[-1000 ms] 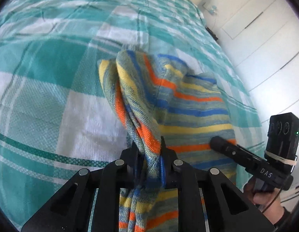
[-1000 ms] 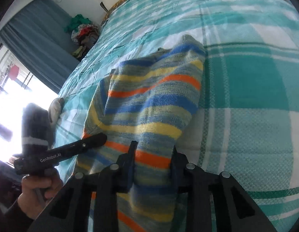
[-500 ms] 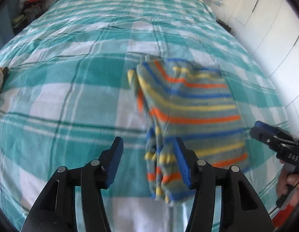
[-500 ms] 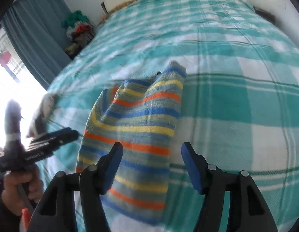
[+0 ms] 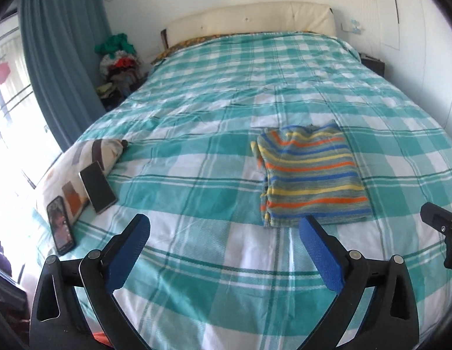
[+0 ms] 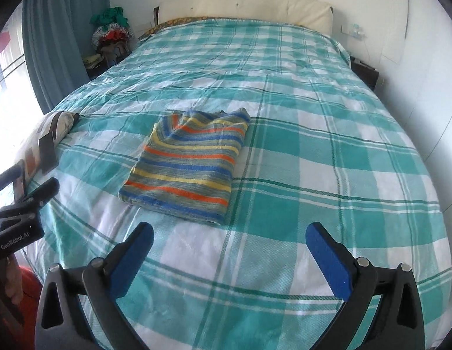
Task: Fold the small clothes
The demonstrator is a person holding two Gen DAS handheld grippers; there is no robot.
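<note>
Open bedspread surrounds the folded garment — pillow and two phones crowd the left edge.

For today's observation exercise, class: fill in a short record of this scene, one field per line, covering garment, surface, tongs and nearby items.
garment: striped knit top, folded into a flat rectangle
surface: teal checked bedspread
left tongs: open, empty, apart from the garment
right tongs: open, empty
nearby: two phones on a patterned pillow at the bed's left edge
background: laundry pile beside blue curtain

The plaid-covered bed carries a folded striped garment, a patterned pillow and two phones.
</note>
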